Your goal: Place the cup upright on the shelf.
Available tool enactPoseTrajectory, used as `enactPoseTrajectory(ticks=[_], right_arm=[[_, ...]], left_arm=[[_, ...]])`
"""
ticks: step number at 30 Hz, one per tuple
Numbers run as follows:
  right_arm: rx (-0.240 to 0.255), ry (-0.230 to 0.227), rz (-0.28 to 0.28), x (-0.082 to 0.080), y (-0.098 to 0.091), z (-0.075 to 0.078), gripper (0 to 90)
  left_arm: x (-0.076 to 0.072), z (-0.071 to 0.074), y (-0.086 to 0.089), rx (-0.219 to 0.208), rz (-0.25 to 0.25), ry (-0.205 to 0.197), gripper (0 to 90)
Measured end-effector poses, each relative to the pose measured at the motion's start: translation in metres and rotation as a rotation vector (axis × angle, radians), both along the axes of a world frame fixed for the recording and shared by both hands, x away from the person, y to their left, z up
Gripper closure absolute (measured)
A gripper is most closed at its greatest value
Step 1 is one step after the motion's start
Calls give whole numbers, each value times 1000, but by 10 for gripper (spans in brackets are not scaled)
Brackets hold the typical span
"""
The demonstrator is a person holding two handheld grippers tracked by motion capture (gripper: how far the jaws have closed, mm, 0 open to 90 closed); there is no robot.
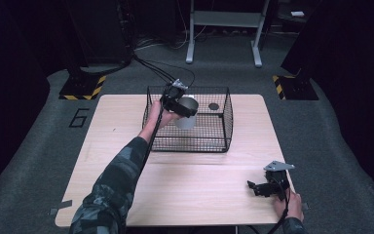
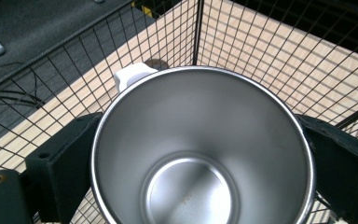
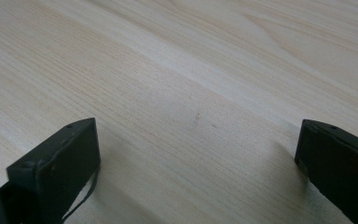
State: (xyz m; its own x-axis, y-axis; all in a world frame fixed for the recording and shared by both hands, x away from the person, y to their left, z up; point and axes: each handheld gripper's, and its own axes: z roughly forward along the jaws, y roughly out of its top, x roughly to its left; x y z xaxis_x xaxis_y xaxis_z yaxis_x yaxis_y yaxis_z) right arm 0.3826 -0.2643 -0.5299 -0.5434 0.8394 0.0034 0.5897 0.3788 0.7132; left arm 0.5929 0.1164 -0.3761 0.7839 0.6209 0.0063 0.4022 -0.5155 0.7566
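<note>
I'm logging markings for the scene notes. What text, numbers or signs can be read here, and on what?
"6": a dark numeral on the grey floor, left of the table.
A faint stamp on the inside bottom of the steel cup: too small to read.

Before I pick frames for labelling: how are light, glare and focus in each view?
High view: table lit, surroundings nearly black, detail soft. Left gripper view: steel cup sharp, soft sheen, no harsh glare; basket wires crisp. Right gripper view: fingers blurred, casting soft shadows on the wood.
</note>
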Motion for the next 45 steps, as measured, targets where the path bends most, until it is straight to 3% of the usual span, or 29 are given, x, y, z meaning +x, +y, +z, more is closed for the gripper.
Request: enactPoseTrajectory(ticks=[22, 45], right_arm=[[1, 1, -1, 0, 0, 0, 0], [3, -1, -2, 0, 0, 0, 0]], left_arm=[[13, -28, -5, 47, 3, 46, 63], [20, -44, -10, 81, 14, 86, 63]])
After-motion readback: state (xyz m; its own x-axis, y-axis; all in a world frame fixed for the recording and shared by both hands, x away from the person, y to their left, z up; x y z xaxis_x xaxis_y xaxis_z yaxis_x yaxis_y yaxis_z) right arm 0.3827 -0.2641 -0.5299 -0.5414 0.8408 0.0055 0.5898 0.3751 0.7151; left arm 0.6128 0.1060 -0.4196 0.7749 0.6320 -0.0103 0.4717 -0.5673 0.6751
